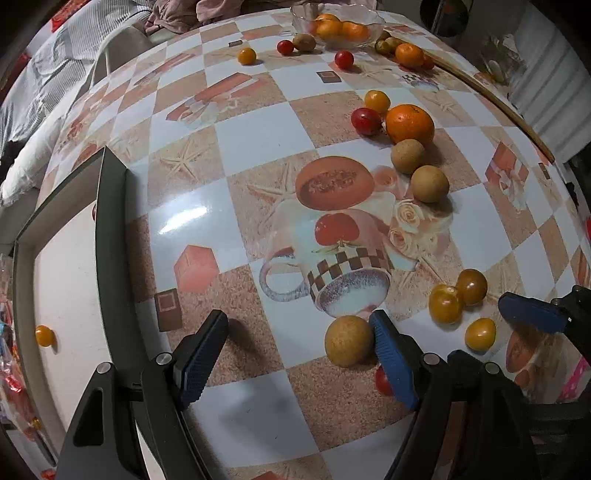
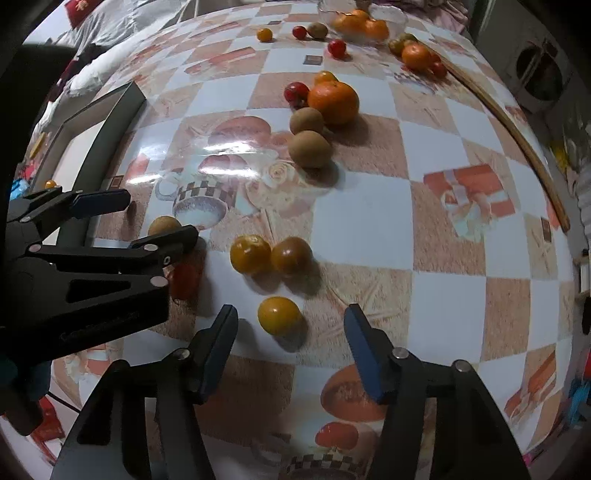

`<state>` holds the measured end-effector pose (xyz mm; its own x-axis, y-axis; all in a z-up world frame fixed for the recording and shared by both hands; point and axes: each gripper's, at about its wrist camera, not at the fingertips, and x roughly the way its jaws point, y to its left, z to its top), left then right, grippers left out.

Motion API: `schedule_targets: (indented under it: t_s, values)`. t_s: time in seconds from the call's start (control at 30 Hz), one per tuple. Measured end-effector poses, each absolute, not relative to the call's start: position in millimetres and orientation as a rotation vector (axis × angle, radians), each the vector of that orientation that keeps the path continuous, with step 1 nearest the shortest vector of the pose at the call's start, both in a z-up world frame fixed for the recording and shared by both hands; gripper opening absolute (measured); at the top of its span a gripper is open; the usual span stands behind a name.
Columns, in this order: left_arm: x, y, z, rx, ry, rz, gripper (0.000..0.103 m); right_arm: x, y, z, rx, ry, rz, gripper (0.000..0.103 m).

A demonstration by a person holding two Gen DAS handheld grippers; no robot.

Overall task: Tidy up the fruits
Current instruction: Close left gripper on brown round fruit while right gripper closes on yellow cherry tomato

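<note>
My left gripper point(image 1: 297, 347) points down at the checked tablecloth point(image 1: 258, 155), open. A brown kiwi point(image 1: 349, 345) lies between its fingers, against the right one and clear of the left. A red tomato point(image 1: 382, 382) peeks out behind that finger. My right gripper point(image 2: 291, 339) is open around a yellow tomato point(image 2: 279, 315) at its fingertips, with a gap on both sides. Two more yellow tomatoes point(image 2: 250, 254) lie just beyond. An orange point(image 2: 332, 101) and two kiwis point(image 2: 309, 147) sit mid-table. A glass bowl point(image 2: 395, 18) with oranges stands at the far edge.
A dark-framed white tray point(image 1: 110, 221) lies along the table's left, with one yellow tomato point(image 1: 45, 335) on it. A wooden stick point(image 2: 517, 136) runs along the right edge. Several small tomatoes and an orange point(image 1: 409, 55) lie near the bowl. Bedding point(image 1: 55, 74) is beyond the far left.
</note>
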<state>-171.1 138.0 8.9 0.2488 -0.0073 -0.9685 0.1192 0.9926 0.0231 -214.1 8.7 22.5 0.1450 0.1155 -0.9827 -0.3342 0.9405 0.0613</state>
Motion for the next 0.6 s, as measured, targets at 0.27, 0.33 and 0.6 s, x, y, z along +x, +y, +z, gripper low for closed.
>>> schedule_targets:
  t_s: [0.27,0.33,0.6]
  values:
    - [-174.7,133.1,11.6,0.083,1.346,-0.075,0.066,-213.8,16.6,23.8,-0.254,1.384,0.334,0.038]
    - [-177.6,128.8,13.6,0.074,1.348,-0.087,0.049,-212.8,18.0,24.6,-0.254,1.388,0.349,0.024]
    - [-182.8,128.5,21.6,-0.03,1.368,-0.138,0.026,-195.8,1.5,29.7,-0.078,1.447,0.36,0.023]
